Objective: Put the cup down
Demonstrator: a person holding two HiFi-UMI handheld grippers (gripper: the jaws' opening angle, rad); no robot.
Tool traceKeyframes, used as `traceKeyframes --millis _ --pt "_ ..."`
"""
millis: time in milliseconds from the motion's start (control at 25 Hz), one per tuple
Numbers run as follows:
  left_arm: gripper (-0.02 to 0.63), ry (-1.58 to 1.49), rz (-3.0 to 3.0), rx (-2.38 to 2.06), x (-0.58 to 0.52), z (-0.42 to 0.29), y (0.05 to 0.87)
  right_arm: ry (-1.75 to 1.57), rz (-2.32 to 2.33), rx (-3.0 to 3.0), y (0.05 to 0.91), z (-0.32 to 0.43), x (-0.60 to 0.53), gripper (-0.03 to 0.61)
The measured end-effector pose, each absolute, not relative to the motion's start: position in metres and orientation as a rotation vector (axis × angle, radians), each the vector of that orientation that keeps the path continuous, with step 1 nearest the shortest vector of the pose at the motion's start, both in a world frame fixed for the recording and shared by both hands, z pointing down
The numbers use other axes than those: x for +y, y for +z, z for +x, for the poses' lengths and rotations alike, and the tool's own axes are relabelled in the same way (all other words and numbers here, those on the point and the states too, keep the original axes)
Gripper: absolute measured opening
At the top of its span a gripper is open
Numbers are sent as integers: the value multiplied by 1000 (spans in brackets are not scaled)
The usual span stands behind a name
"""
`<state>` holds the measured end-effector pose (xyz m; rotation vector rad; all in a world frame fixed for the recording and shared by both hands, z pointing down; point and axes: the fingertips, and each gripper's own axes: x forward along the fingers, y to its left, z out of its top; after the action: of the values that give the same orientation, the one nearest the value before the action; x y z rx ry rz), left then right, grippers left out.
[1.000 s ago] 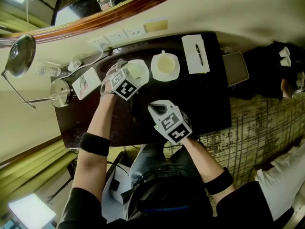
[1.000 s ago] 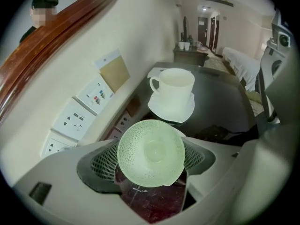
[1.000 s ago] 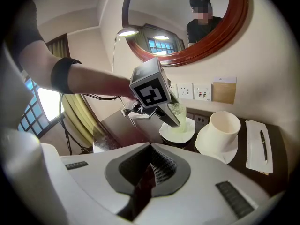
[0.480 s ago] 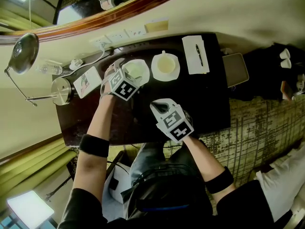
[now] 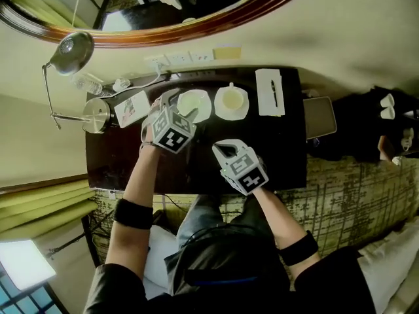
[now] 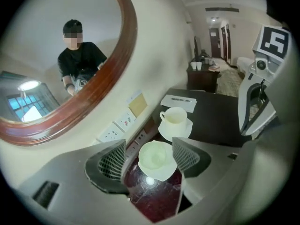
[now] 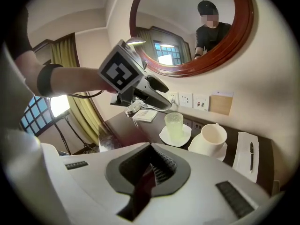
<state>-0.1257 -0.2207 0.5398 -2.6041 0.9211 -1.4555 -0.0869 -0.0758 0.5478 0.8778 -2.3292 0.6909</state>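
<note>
Left gripper (image 6: 149, 142) hovers, tilted down, over the cup (image 6: 157, 156).
Its fingers (image 6: 111, 163), apart but just narrowing, grasp nothing; the cup stands on its saucer (image 6: 162, 173) on the dark table (image 5: 281, 142) beneath a mirror (image 6: 47, 32); right gripper (image 7: 151, 146) fingers (image 7: 161, 172) clenched.

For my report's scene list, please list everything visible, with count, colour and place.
desk: one, dark brown, against the wall
mirror: one, brown frame, wall above the desk
wall sockets: several, white, under the mirror
saucers: two, white, side by side at the desk's back
glass cup: one, pale green, on the left saucer
mug: one, white, on the right saucer
notepad: one, white, right of the mug
pen: one, black, on the notepad
lamp: one, silver, desk's left end
card: one, white, beside the lamp's base
left gripper: one, grey, raised above the glass cup; jaws open, just been closing, touching nothing
right gripper: one, grey, over the desk's front; jaws shut, empty
</note>
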Motion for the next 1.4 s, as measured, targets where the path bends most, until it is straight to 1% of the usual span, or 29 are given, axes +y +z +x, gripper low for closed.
traceKeyframes --millis 200,280,320,520,1000,1200,1400 --pt "126 -1315 -2617 1124 -193 -135 499 653 862 -2340 530 -74 -67 12" --pt "22 -1256 -2651 1228 -179 -141 487 650 858 -2344 526 -68 -62 12" --pt "4 -1229 -2676 1272 -172 -143 482 644 859 -2345 525 -65 -60 11" --pt "0 -1122 -2797 1411 -138 -148 465 605 869 -2363 523 -50 -59 11" --pt "0 -881 -2927 1704 -76 -161 464 639 881 -2353 516 -27 -42 12" --pt "0 -818 -2937 1772 -58 -161 469 638 914 -2348 516 -14 -32 12" --pt "0 -798 -3009 1748 -36 -149 473 649 945 -2332 519 -2 -22 12"
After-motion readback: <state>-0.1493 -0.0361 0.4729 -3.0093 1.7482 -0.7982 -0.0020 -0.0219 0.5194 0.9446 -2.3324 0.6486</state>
